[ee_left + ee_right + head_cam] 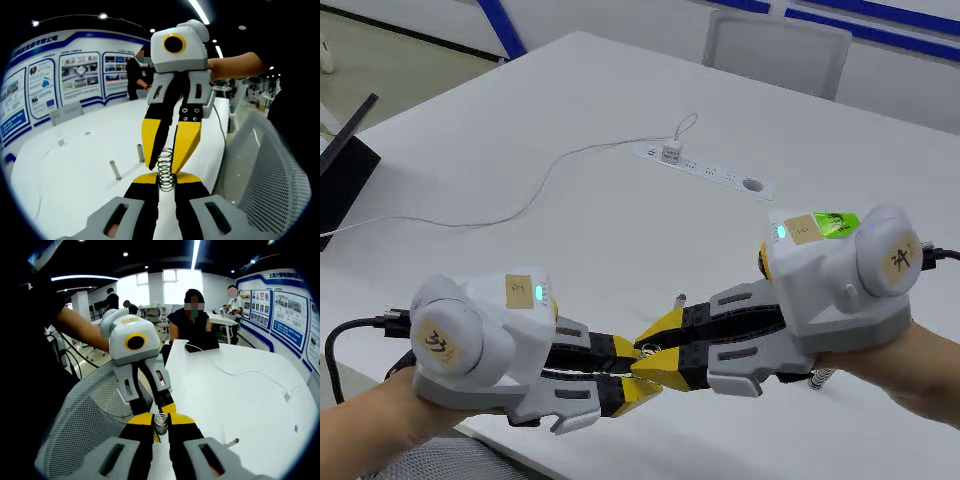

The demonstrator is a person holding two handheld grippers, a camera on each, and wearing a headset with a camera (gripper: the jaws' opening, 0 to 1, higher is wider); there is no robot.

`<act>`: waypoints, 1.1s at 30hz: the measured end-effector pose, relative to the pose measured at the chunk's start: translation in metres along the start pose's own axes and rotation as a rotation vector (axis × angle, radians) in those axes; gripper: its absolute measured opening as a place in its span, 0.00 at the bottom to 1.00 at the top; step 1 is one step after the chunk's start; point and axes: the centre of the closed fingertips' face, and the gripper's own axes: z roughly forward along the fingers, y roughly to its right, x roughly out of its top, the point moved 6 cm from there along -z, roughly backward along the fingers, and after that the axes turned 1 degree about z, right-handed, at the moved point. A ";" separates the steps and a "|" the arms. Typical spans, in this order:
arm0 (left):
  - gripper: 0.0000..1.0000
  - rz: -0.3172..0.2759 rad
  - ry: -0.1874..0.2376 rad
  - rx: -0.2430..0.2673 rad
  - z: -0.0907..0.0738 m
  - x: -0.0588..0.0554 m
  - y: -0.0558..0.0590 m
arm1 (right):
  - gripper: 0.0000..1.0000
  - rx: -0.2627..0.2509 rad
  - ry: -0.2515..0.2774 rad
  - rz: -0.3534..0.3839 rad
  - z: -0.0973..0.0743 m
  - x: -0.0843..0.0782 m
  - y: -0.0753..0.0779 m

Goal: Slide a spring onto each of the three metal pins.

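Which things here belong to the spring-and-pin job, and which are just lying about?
For the job: spring, near pin, far pin.
Lying about: power strip, cable, chair.

- Head view: above the spring (166,170), looking down on the tabletop (620,230), fairly close.
- Gripper views: either side of the spring, facing each other, very near, sharing it.

Left gripper (633,368) and right gripper (656,347) meet tip-to-tip over the table (620,120).
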 end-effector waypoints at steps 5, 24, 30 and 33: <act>0.11 -0.087 0.033 0.000 0.000 0.003 -0.001 | 0.11 -0.035 0.009 0.023 -0.001 0.003 0.002; 0.39 -0.109 0.045 0.095 -0.003 0.001 -0.018 | 0.11 -0.158 0.018 0.012 -0.026 0.015 0.031; 0.47 -0.142 0.055 0.110 -0.003 0.000 -0.021 | 0.11 -0.190 0.019 0.008 -0.036 0.018 0.047; 0.52 -0.148 0.050 0.122 -0.004 -0.001 -0.023 | 0.11 -0.213 0.021 0.018 -0.040 0.018 0.056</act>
